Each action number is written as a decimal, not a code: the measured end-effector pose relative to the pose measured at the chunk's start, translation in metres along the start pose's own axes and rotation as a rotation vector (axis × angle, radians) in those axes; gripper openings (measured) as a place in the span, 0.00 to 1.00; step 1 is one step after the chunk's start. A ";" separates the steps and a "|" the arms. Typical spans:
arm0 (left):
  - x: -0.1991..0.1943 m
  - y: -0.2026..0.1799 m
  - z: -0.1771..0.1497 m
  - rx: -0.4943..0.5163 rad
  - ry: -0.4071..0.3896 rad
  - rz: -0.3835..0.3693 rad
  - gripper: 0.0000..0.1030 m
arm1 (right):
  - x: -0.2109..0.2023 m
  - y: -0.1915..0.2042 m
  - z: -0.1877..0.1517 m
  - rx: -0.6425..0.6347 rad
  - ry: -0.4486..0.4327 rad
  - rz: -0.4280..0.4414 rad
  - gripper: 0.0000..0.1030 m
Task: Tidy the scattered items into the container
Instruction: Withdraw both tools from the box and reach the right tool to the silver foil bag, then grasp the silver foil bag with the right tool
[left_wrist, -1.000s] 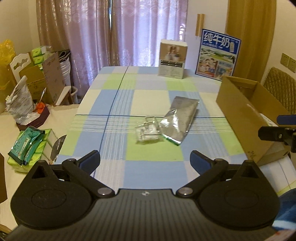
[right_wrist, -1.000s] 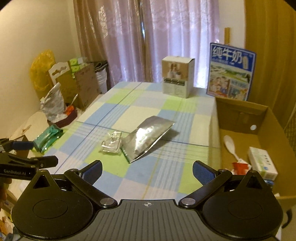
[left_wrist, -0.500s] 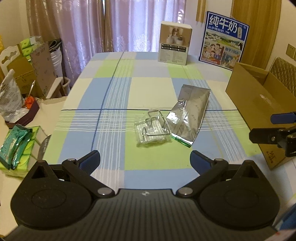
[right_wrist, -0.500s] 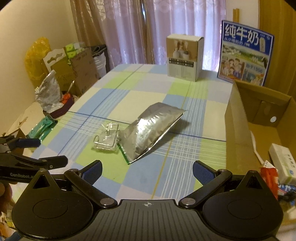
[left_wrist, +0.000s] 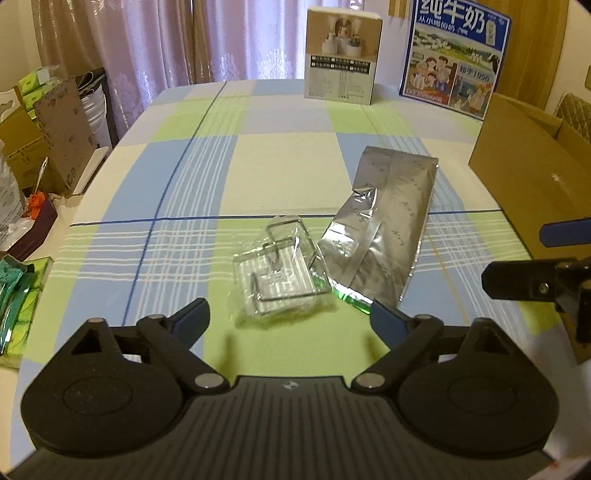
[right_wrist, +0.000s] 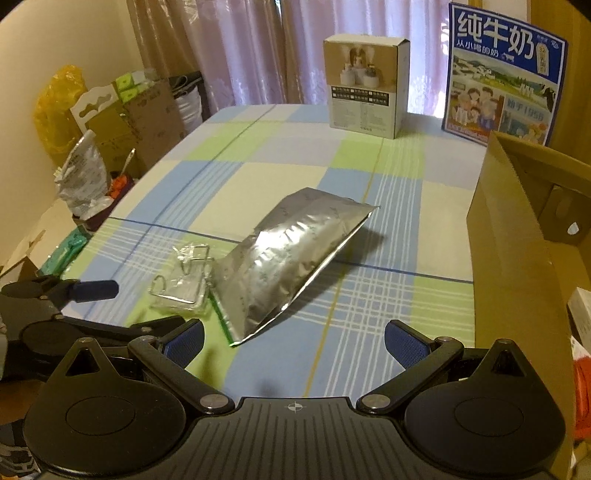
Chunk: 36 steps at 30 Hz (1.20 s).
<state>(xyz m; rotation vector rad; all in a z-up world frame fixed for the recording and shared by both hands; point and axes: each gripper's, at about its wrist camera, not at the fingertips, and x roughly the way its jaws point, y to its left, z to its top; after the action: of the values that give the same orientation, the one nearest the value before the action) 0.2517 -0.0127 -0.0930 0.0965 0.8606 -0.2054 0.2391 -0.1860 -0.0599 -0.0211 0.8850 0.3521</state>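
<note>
Just left of the silver bag (left_wrist: 384, 225), touching it, lies the wire rack (left_wrist: 284, 275), right ahead of the left gripper (left_wrist: 290, 319), which is nearer. Both grippers are wide apart, empty.

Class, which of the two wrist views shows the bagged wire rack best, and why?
The left wrist view. There the bagged wire rack lies centred just ahead of the open left hand-held gripper, its wire frame clear through the plastic. The right wrist view shows it smaller, off to the left and beside the silver foil pouch.
</note>
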 end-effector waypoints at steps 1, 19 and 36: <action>0.005 -0.001 0.001 0.002 0.004 0.000 0.86 | 0.003 -0.001 0.001 -0.001 0.003 -0.004 0.98; 0.032 0.004 0.008 -0.007 0.009 0.012 0.59 | 0.023 -0.011 0.005 -0.008 0.024 -0.020 0.98; 0.027 0.042 0.016 0.009 -0.023 0.017 0.53 | 0.065 -0.013 0.036 0.261 0.058 0.039 0.98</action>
<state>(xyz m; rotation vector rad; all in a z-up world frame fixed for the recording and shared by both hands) 0.2904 0.0217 -0.1031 0.1097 0.8354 -0.1941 0.3079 -0.1735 -0.0882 0.2282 0.9842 0.2715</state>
